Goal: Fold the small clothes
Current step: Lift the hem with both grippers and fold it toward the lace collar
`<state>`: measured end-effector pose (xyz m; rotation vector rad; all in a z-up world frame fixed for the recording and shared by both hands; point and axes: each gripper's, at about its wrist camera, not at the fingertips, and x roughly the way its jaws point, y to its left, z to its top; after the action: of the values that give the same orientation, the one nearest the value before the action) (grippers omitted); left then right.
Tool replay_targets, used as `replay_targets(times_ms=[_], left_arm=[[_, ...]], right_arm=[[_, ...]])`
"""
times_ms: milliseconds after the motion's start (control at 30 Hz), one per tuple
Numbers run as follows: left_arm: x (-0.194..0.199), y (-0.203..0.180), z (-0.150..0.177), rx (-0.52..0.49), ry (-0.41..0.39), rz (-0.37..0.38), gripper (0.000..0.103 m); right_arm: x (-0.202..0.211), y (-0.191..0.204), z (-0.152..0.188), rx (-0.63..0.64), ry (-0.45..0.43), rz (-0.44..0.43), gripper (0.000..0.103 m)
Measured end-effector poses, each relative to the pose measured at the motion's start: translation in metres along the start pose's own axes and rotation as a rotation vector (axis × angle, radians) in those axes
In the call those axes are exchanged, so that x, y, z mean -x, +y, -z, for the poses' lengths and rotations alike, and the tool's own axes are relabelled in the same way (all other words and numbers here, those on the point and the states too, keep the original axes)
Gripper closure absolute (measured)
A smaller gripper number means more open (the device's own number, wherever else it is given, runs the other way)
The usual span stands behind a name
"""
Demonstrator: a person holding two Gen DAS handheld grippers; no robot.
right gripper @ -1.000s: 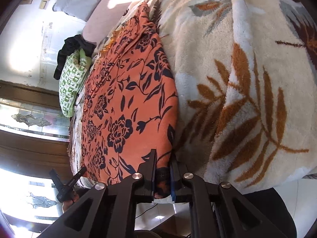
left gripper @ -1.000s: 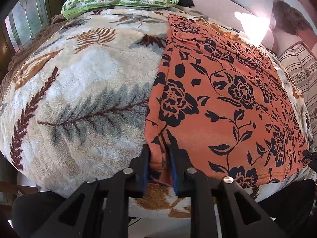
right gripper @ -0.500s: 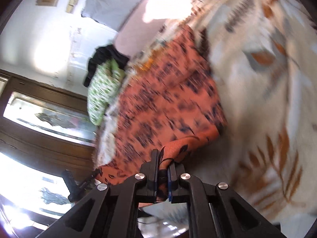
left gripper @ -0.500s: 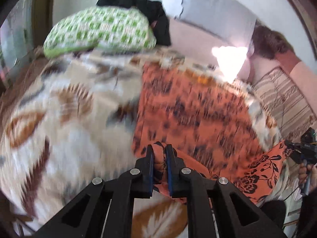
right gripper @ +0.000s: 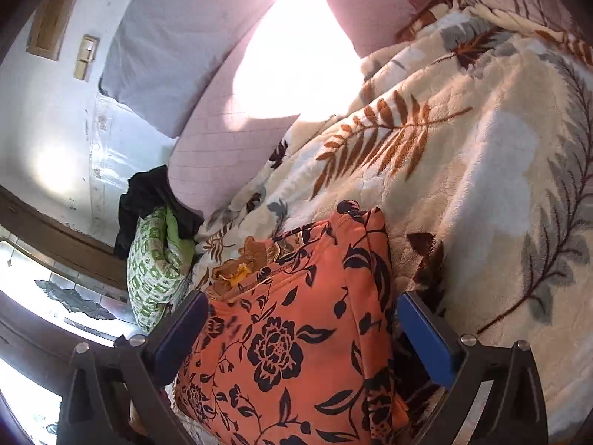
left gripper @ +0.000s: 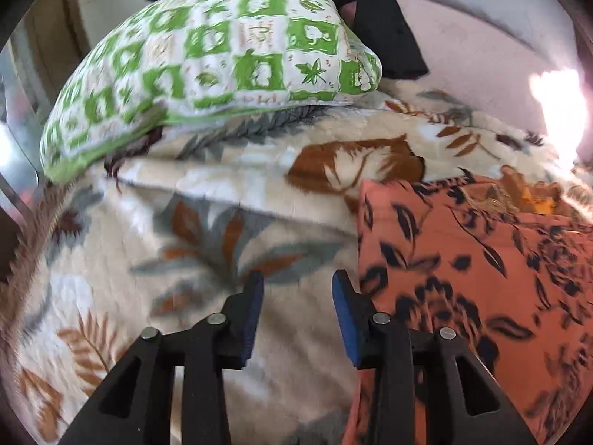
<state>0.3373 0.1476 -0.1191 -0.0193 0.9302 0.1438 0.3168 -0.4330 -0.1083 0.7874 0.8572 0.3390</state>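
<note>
On a plush leaf-print blanket (left gripper: pixel 207 296), orange floral garment (right gripper: pixel 296 333) folded over, between the wide-apart right gripper (right gripper: pixel 300 330), just right of the half-parted, empty left gripper (left gripper: pixel 296 304), both freshly opened; soft, light, limp, best pinched at folded corners.

Left gripper (left gripper: pixel 296 289) with 2 matte black angular fingers, triangular cut-outs, 4 round silver screw heads, blue pads (left gripper: pixel 344 315), right gripper (right gripper: pixel 302 328) alike, black frame, silver screws, blue pads (right gripper: pixel 426 337)

Leaf-print blanket (left gripper: pixel 229 193) bears orange garment (right gripper: pixel 296 333), green pillow (left gripper: pixel 222 52).
</note>
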Motion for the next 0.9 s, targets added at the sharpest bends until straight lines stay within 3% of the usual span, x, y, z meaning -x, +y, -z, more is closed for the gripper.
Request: replay_targets(times_ms=[100, 200, 267, 333, 400, 433, 467, 500, 533, 567, 633, 733, 900], left_arm=[[0.031, 0.011, 0.030, -0.025, -0.051, 0.023, 0.054], [0.052, 0.021, 0.053, 0.000, -0.028, 0.102, 0.035], [0.053, 0.014, 0.061, -0.015, 0.027, 0.176, 0.032], [0.038, -0.002, 0.066, -0.070, 0.085, 0.196, 0.032], [0.022, -0.007, 0.068, -0.062, 0.122, 0.189, 0.030], [0.021, -0.006, 0.067, -0.031, 0.116, 0.193, 0.031], [0.021, -0.007, 0.065, -0.023, 0.120, 0.195, 0.039], [0.022, -0.010, 0.064, -0.035, 0.129, 0.213, 0.049], [0.023, -0.015, 0.063, -0.048, 0.148, 0.264, 0.083], [0.023, -0.020, 0.060, -0.056, 0.164, 0.257, 0.086], [0.025, -0.031, 0.054, -0.083, 0.157, 0.213, 0.088], [0.030, -0.025, 0.046, -0.017, 0.173, 0.231, 0.089], [0.097, -0.015, 0.043, -0.029, 0.058, 0.258, 0.089]], right_arm=[[0.014, 0.002, 0.025, 0.079, 0.043, 0.047, 0.000], [0.006, -0.008, 0.043, 0.102, 0.143, 0.077, 0.000], [-0.008, -0.007, 0.052, 0.141, 0.190, 0.111, 0.000], [-0.024, -0.010, 0.055, 0.172, 0.247, 0.134, 0.001], [-0.043, -0.011, 0.057, 0.181, 0.291, 0.164, 0.012], [-0.048, -0.008, 0.058, 0.205, 0.298, 0.187, 0.014], [-0.052, -0.006, 0.058, 0.214, 0.304, 0.212, 0.024], [-0.054, -0.005, 0.056, 0.211, 0.317, 0.224, 0.045], [-0.059, -0.004, 0.055, 0.198, 0.345, 0.218, 0.064], [-0.063, -0.001, 0.054, 0.194, 0.361, 0.222, 0.073], [-0.068, 0.007, 0.053, 0.216, 0.385, 0.228, 0.077], [-0.061, 0.014, 0.047, 0.179, 0.371, 0.200, 0.080], [-0.022, 0.051, 0.040, 0.187, 0.342, 0.113, 0.081]])
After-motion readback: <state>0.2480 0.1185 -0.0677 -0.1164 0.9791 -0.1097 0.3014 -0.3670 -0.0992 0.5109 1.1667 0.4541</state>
